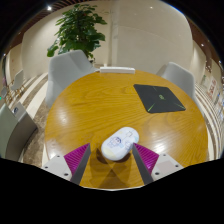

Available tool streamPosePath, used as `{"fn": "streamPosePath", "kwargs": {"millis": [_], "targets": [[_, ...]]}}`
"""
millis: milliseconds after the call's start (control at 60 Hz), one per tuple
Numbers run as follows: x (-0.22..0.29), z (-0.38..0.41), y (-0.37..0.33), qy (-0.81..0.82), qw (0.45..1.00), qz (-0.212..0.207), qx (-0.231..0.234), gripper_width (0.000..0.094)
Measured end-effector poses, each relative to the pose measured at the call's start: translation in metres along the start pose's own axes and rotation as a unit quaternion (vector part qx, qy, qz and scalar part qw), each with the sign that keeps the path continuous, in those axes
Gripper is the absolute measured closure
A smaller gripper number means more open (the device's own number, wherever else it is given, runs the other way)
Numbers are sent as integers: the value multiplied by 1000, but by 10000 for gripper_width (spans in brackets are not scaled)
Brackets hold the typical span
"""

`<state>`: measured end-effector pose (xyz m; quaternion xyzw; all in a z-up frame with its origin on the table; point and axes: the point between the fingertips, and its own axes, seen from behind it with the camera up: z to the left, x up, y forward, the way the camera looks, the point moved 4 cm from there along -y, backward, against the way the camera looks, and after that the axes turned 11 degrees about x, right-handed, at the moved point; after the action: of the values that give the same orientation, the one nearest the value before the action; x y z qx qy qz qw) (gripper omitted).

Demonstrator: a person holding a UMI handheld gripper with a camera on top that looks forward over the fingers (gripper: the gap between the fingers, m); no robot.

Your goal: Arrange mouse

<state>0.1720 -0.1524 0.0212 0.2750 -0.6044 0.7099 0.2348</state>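
Observation:
A white computer mouse [119, 144] lies on the round wooden table [90, 105], near its front edge. It rests on the table between the tips of my gripper [112, 152], with a gap showing at either side. The gripper is open; its magenta pads [78, 155] flank the mouse's near end. A dark mouse pad [159, 97] lies flat on the table, beyond the fingers and to their right.
Grey chairs [68, 70] stand round the far side of the table, with another [178, 77] at the right. A white object [116, 69] lies at the table's far edge. A potted plant [78, 30] stands behind the chairs.

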Motion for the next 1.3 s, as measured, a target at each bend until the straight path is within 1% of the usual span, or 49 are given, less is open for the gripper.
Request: {"fn": "streamPosePath", "kwargs": {"millis": [267,367,417,450,467,550,600,700,783,850,900,967,1050,1117,1150,1167,1183,1200,1300], "targets": [[27,0,32,-6,1000,4,9,61],[34,5,40,-11,1000,7,21,89],[35,7,43,-11,1000,9,27,125],[36,10,43,-11,999,9,30,180],[37,10,44,-11,999,8,31,184],[39,12,48,-19,999,8,34,438],[41,14,48,-25,999,9,36,455],[43,15,47,-32,999,11,34,526],[57,15,37,-31,999,6,36,542],[85,10,22,-36,999,-14,32,542],[115,3,12,-34,998,-36,37,544],[158,-19,2,-32,997,-61,32,542],[212,-60,-3,-23,995,-96,23,542],[243,-104,1,-25,994,-109,3,543],[252,-128,7,-27,993,-111,-10,544],[248,-138,9,-27,993,-111,-17,544],[261,-150,19,-27,994,-107,-20,543],[262,-161,23,-24,994,-105,-23,545],[249,-214,57,-3,996,-84,-32,545]]}}
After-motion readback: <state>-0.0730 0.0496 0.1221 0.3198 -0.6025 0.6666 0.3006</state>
